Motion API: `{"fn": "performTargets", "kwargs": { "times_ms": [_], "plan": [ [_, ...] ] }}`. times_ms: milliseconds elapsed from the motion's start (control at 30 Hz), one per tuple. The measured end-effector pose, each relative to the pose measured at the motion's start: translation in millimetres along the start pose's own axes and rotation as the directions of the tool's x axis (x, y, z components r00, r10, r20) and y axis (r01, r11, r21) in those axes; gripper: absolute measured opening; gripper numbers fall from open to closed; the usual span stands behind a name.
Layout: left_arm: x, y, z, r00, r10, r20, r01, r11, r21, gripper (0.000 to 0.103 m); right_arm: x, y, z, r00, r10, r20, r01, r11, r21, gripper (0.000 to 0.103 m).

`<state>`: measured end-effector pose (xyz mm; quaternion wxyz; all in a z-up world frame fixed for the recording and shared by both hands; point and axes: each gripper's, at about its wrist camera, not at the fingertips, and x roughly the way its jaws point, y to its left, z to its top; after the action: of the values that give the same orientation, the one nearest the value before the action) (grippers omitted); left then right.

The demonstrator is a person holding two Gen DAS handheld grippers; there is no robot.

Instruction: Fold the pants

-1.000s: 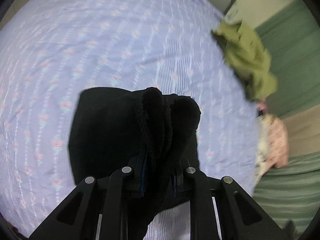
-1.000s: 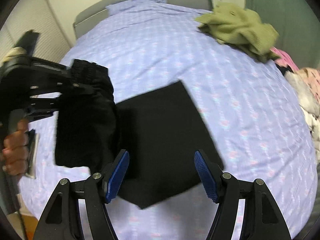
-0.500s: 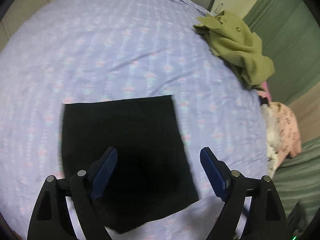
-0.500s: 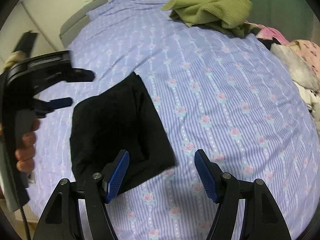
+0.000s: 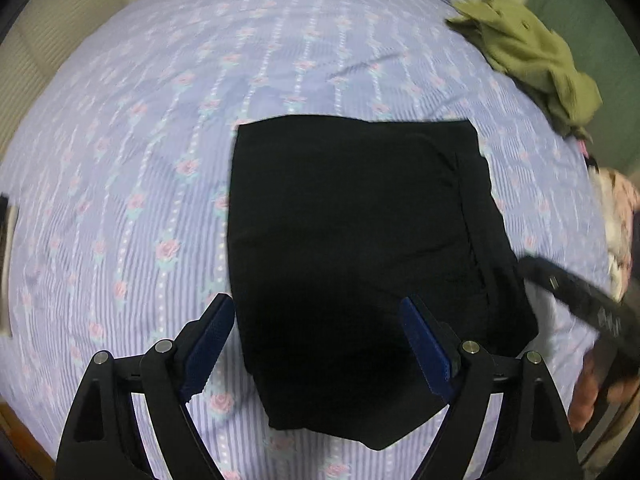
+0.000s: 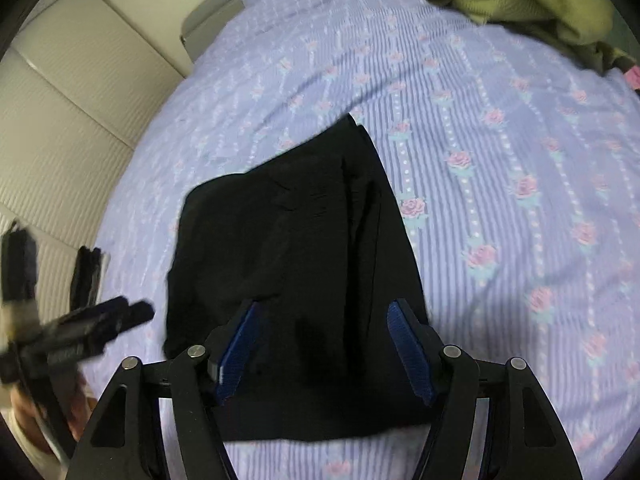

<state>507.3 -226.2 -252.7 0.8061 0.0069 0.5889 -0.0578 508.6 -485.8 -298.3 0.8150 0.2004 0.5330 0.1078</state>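
The folded black pants (image 5: 352,248) are lying flat on the bedsheet (image 5: 160,120), beneath both the left gripper (image 5: 320,344) and right gripper (image 6: 324,344), each gaping wide and holding nothing.

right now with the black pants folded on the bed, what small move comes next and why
Probably lift both grippers away. The black pants already lie as a flat folded rectangle on the bed, and the left gripper and right gripper have open, empty jaws.

No text, label, brand, number or sign is legible anywhere.
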Motion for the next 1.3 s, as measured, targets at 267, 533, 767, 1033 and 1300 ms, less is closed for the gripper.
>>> {"fn": "performTargets", "kwargs": {
  "times_ms": [267,533,767,1033,1300],
  "plan": [
    [10,1,8,0.999,-0.036,-0.011,0.036,0.999,-0.007,0.085,42,-15,13,0.993,0.095,-0.066,-0.085,0.987,0.133,0.058],
    [17,33,-1,0.999,-0.018,-0.042,0.014,0.996,-0.092,0.085,54,10,10,0.992,0.033,-0.121,-0.026,0.998,0.057,0.019],
    [11,33,-8,0.999,-0.024,-0.028,0.022,0.997,-0.074,0.085,39,22,28,0.989,-0.121,-0.086,0.107,0.982,-0.154,0.018],
    [-5,24,-15,1.000,-0.001,0.008,0.001,1.000,-0.026,0.085,13,21,29,0.954,-0.298,0.017,0.298,0.944,-0.142,0.063],
    [-51,52,-33,0.996,-0.020,0.091,0.018,1.000,0.022,0.085,-80,61,-33,0.927,-0.311,0.210,0.306,0.950,0.055,0.078]
  ]
}}
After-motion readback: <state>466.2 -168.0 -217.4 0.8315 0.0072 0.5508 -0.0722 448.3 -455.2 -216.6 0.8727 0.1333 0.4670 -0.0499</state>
